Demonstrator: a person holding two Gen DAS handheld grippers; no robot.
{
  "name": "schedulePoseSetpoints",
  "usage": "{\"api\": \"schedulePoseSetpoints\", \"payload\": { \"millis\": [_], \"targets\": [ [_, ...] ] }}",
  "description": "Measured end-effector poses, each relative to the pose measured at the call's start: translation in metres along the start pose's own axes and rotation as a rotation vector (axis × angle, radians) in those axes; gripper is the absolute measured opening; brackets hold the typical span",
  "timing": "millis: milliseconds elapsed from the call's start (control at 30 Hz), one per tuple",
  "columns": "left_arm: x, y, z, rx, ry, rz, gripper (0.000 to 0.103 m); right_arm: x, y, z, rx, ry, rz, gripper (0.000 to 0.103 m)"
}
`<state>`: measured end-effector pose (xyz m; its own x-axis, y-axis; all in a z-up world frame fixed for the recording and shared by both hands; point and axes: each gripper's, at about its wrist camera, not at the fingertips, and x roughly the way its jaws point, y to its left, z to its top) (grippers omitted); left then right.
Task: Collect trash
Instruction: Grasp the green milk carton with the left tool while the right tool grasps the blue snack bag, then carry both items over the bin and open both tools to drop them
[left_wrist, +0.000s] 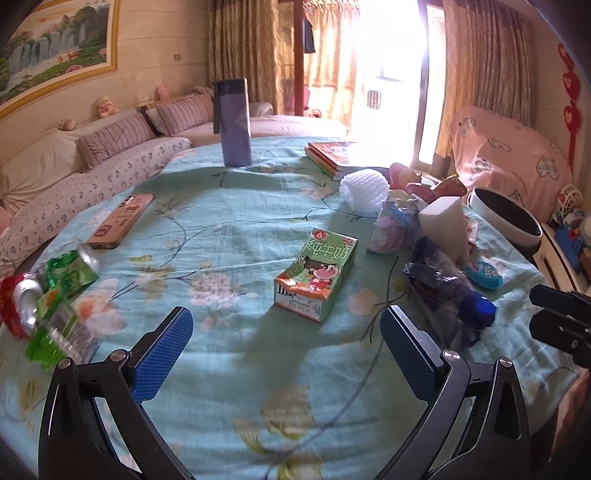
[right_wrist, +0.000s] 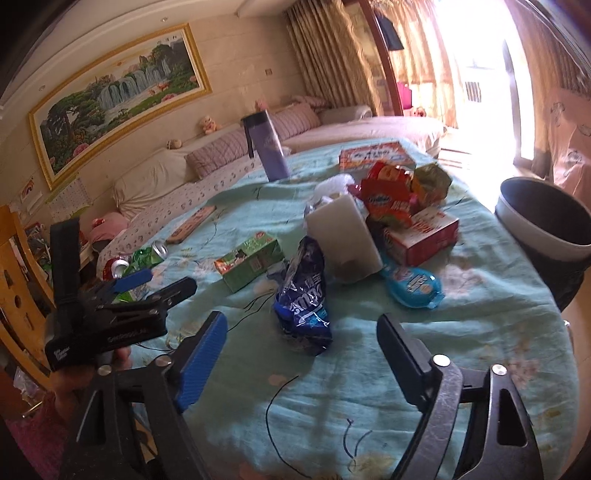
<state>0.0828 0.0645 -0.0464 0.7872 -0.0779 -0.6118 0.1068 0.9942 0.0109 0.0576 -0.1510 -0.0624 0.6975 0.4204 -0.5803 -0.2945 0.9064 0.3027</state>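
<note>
Floral tablecloth (left_wrist: 240, 221) — green milk carton (left_wrist: 317, 275), dented.

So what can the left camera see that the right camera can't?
Only the left wrist view shows the pink heart-print cover by the window.

Only the right wrist view shows the red snack bags, the red and white box and a wooden chair.

Both show the green milk carton, the blue wrapper, the purple bottle and the bin. Both grippers, left and right, are open.

Green milk carton (left_wrist: 316, 274) lies flat near crumpled blue wrapper (right_wrist: 304, 301).
</note>
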Motion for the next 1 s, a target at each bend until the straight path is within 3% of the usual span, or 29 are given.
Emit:
{"api": "schedulePoseSetpoints", "payload": {
  "millis": [400,433,500,533,733,1000],
  "targets": [
    [0.066,-0.012,0.025,0.120,0.145,-0.010,0.102,0.059,-0.008,0.006,0.060,0.148,0.051,0.073],
    [0.070,-0.011,0.025,0.121,0.152,-0.013,0.095,0.061,-0.008,0.006,0.064,0.155,0.056,0.071],
    [0.075,-0.012,0.024,0.122,0.178,-0.036,0.072,0.065,-0.008,0.005,0.062,0.171,0.066,0.050],
    [0.076,-0.012,0.024,0.123,0.187,-0.045,0.053,0.067,-0.007,0.005,0.062,0.178,0.071,0.047],
    [0.052,-0.015,0.019,0.105,0.132,-0.058,0.053,0.047,-0.012,0.000,0.069,0.162,0.111,0.040],
    [0.001,-0.042,0.010,0.049,0.055,-0.130,0.050,-0.004,-0.031,-0.014,0.092,0.104,0.122,0.039]
  ]
}}
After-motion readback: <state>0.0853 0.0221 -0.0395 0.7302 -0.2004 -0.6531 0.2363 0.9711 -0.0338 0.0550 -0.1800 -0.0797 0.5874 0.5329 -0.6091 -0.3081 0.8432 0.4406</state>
